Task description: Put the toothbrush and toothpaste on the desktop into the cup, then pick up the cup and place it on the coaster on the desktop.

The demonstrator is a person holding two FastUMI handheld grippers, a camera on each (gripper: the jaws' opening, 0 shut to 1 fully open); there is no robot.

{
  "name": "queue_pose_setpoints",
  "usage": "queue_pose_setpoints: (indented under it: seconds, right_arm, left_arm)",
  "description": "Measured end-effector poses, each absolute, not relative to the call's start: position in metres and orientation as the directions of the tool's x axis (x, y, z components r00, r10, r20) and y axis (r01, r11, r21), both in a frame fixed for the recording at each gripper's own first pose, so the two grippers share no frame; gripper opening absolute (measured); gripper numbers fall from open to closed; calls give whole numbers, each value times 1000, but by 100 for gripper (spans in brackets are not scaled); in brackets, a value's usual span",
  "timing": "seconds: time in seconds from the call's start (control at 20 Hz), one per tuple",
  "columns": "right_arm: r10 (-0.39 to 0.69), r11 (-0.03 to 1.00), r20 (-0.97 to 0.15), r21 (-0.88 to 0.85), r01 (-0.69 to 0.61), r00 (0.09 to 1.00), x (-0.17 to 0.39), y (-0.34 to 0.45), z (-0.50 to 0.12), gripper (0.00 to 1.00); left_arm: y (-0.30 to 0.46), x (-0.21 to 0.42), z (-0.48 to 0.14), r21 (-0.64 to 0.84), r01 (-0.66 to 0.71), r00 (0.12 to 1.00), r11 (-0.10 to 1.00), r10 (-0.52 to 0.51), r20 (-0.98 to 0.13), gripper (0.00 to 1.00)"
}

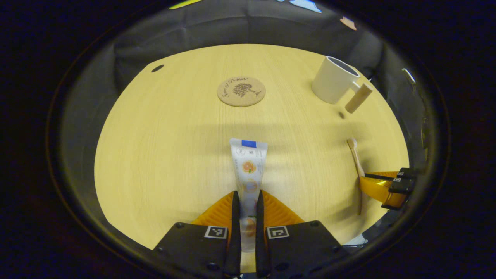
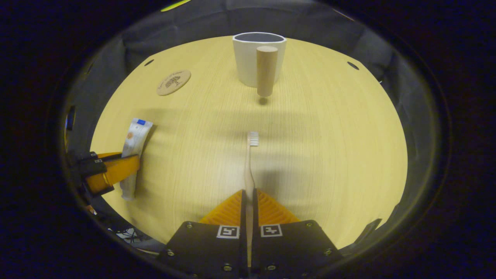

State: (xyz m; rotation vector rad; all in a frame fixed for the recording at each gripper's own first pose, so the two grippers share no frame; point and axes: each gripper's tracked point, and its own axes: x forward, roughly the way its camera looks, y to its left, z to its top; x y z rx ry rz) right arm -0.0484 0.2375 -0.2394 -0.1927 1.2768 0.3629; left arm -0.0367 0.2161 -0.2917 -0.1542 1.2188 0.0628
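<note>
Each hand-held gripper [image 1: 248, 201] [image 2: 248, 199] seems clamped lengthwise: toothpaste [image 1: 248, 170] crimp and toothbrush [image 2: 249, 162] bristles point ahead.

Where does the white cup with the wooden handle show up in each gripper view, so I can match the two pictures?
Left gripper view: the white cup with the wooden handle stands upper right, handle pointing right.
Right gripper view: the same cup stands top centre, handle facing the camera.
Shared landmark: the round cork coaster lies left of the cup in both views.
</note>
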Motion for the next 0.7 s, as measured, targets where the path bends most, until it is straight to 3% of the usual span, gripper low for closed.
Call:
queue_pose_setpoints:
  seconds: [0.7]
  right_arm:
    - [310, 919, -841, 146, -367, 443, -33, 250, -186, 5]
  left_arm:
    - [215, -13, -234, -90, -144, 531, 985, 0, -847, 22]
